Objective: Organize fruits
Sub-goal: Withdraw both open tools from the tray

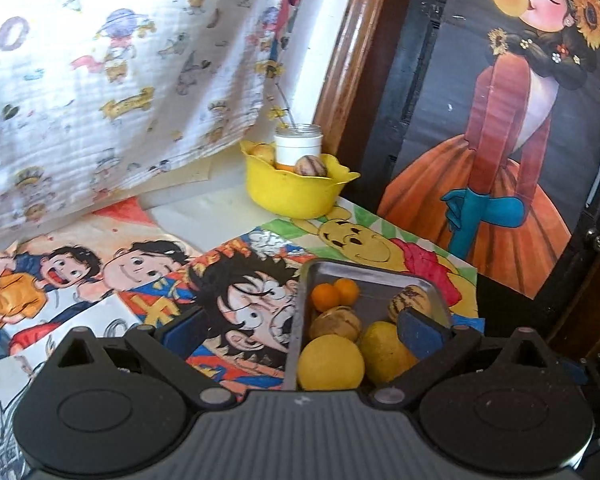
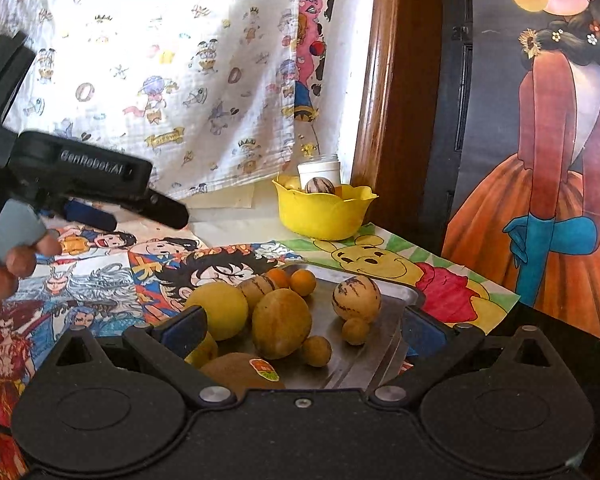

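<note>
Both grippers spread wide, nothing gripped: right gripper (image 2: 304,330) straddles the near end of the metal tray (image 2: 380,354), kiwi (image 2: 242,368) at 6 o'clock just behind its left pad, no pad pressing fruit; left gripper (image 1: 300,330) hangs over the tray's left rim, right pad above the yellow fruit. Mid-tray, striped melon (image 2: 356,298) at 1 o'clock, two small oranges (image 2: 302,282) at 12. Farther back at 12, yellow bowl (image 2: 324,212) holds another striped fruit and a white jar (image 2: 319,168).
</note>
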`<control>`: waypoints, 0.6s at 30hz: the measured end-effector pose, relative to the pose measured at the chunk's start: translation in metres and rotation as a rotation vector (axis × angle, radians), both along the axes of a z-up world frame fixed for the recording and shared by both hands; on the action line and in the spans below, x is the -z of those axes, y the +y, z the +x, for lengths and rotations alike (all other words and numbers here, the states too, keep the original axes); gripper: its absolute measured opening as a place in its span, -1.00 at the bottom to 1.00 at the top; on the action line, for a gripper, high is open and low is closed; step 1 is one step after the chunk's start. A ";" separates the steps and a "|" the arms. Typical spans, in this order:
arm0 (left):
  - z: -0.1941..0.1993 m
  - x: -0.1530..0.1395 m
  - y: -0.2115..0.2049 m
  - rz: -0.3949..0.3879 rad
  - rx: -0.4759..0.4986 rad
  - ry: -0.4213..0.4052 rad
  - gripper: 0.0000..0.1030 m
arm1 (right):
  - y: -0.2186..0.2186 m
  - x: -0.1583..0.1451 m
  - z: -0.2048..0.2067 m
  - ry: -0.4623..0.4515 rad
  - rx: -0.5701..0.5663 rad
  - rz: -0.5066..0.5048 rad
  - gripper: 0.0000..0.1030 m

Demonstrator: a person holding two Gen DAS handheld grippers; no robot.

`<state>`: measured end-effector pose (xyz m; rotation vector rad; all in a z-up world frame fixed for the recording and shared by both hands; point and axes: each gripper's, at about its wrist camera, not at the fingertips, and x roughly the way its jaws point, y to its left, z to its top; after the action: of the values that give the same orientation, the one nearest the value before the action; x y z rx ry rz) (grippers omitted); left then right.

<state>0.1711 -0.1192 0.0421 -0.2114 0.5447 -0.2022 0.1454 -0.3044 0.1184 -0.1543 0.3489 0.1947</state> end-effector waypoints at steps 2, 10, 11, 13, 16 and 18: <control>-0.003 0.002 0.003 0.002 -0.010 0.002 0.99 | 0.003 -0.001 -0.003 -0.005 0.008 0.007 0.99; -0.020 0.007 0.021 -0.010 -0.053 -0.012 0.99 | 0.014 -0.005 -0.017 -0.017 0.031 0.054 0.99; -0.023 0.008 0.024 -0.010 -0.058 -0.012 0.99 | 0.015 -0.006 -0.019 -0.019 0.035 0.058 0.99; -0.027 0.009 0.029 -0.009 -0.066 -0.012 0.99 | 0.019 -0.007 -0.022 -0.024 0.037 0.065 0.99; -0.033 0.012 0.038 -0.010 -0.080 -0.009 0.99 | 0.025 -0.008 -0.024 -0.022 0.038 0.069 0.99; -0.037 0.014 0.043 -0.010 -0.088 -0.010 0.99 | 0.028 -0.009 -0.026 -0.019 0.036 0.064 0.99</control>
<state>0.1341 -0.0767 0.0283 -0.2432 0.5233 -0.1209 0.1197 -0.2767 0.1279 -0.0863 0.3255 0.1681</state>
